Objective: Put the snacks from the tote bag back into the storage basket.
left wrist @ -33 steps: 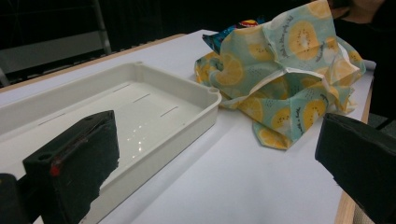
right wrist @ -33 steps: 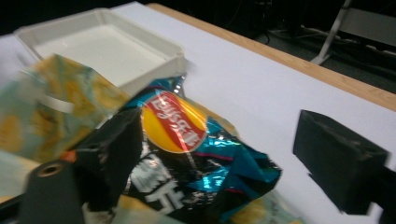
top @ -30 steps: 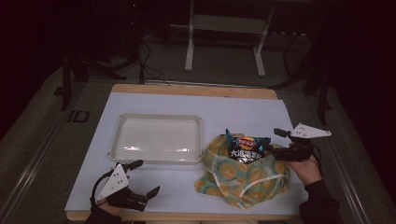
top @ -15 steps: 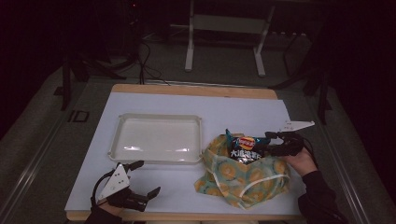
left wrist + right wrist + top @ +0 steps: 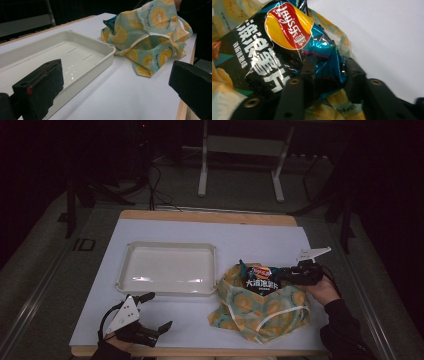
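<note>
A dark chip bag (image 5: 260, 277) with a red and yellow logo pokes out of a yellow-and-teal fruit-print cloth bag (image 5: 260, 307) at the table's right. My right gripper (image 5: 280, 276) reaches in from the right. Its jaws have just been closing, and now pinch the chip bag's (image 5: 274, 45) crumpled teal corner between them in the right gripper view (image 5: 329, 65). At the front left edge my left gripper (image 5: 159, 310) stands open and holds nothing. The left gripper view (image 5: 115, 75) looks across at the cloth bag (image 5: 150, 37).
A shallow white tray (image 5: 170, 244) lies empty at the table's middle left, beside the cloth bag; its near corner (image 5: 105, 53) sits just ahead of my left jaws. White tabletop (image 5: 260, 237) lies behind the bags. Dark floor, cables and a stand surround the table.
My right gripper came down and leftward to the chip bag's corner and its jaws narrowed onto it. The left gripper stayed put.
</note>
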Demonstrator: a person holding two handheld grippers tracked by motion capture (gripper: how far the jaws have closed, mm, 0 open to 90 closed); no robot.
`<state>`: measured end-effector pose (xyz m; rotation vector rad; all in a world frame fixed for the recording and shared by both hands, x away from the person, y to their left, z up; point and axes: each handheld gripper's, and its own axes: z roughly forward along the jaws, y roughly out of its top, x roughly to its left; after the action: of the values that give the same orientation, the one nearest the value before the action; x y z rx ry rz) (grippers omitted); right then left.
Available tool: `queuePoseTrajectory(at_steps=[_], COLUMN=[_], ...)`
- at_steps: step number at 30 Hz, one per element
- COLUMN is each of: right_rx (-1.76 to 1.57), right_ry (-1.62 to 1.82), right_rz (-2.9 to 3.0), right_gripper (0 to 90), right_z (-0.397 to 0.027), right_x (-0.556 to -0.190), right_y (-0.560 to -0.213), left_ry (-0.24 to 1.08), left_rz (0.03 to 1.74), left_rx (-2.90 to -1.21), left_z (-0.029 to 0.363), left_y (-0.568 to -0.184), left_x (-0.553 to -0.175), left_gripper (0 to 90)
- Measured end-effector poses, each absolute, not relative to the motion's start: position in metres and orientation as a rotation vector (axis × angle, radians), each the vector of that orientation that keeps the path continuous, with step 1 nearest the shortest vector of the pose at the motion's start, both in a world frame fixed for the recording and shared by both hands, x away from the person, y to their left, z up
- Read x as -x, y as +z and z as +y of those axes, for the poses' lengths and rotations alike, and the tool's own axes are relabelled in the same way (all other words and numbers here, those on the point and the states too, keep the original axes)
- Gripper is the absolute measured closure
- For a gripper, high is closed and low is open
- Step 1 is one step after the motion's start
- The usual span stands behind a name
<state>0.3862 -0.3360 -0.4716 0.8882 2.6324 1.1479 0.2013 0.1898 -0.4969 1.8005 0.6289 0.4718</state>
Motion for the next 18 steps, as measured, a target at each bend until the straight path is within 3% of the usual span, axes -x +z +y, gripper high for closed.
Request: queuePoseTrajectory(at_steps=[3,5,18], right_rx=[-0.880,-0.875,-0.843], right_ry=[1.116,1.070,1.060], right_rz=[2.635,2.628,2.544], right_gripper=[75.8,89.1,90.0], right_z=[-0.332,-0.329,-0.332], right_x=[-0.386,-0.386,-0.377], right_y=[-0.471,-0.470,-0.453], left_ry=[0.470,0.468,0.468], left_rz=[0.629,0.628,0.628], left_rx=[-1.800,-1.802,-1.803], left_z=[0.190,0.190,0.190], left_y=[-0.497,-0.497,-0.497], left_x=[-0.202,-0.202,-0.202], left_gripper=[0.2,0.2,0.2])
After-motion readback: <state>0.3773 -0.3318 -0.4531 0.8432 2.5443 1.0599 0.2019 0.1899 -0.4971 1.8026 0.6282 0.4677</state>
